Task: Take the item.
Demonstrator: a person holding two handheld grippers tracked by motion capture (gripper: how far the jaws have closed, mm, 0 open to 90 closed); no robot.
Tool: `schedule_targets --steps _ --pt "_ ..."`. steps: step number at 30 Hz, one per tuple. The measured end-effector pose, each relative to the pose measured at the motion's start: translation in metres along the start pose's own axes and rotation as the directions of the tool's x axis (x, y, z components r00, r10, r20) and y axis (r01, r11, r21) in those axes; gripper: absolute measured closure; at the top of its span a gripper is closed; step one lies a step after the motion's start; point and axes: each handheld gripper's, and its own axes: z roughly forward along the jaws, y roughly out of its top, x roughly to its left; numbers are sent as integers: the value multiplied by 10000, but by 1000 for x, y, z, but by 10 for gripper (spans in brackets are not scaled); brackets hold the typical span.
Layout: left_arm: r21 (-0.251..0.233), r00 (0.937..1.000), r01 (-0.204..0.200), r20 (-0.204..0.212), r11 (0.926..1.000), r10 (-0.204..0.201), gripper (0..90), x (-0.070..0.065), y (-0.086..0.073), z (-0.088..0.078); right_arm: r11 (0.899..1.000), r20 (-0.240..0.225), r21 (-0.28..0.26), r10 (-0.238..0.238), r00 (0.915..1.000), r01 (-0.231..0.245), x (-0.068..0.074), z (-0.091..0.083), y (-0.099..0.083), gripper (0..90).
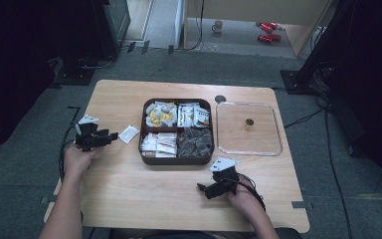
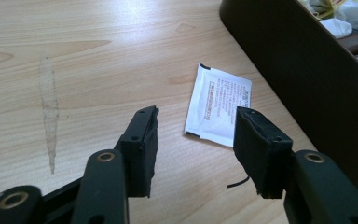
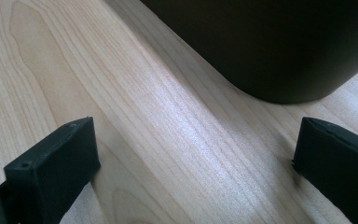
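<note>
One white sachet [image 2: 219, 106] lies flat on the wooden surface [image 2: 74, 70] just ahead of the left hand-held gripper [image 2: 196, 140], whose jaws stand partly apart with nothing between them and the pads clear of the packet. The high view alone shows the sachet [image 1: 128, 134] between that left hand-held gripper [image 1: 110, 136] and the brown compartment tray [image 1: 176, 160], with a clear lid [image 1: 248, 149] beyond the tray. The right hand-held gripper [image 3: 191, 158] has its jaws wide and empty, the tray's dark rounded corner [image 3: 279, 70] close ahead.
</note>
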Motion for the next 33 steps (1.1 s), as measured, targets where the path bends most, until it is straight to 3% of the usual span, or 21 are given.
schedule_targets --steps 8,12,17,33 --pt "-112 9995 -85 -305 9999 81 466 6 -10 -9 10000 -24 3 -39 10000 39 0 0 0 0" --pt "220 9979 -347 -546 9992 358 464 9 -18 -9 10000 -51 1 -66 10000 66 -1 0 0 0" --pt "375 9979 -179 -614 9991 202 453 14 -23 -8 10000 -68 7 -91 9999 91 -1 1 1 0" --pt "601 9931 -423 -1070 9973 486 441 25 -31 -5 9999 -72 5 -104 9999 104 -1 1 1 0"
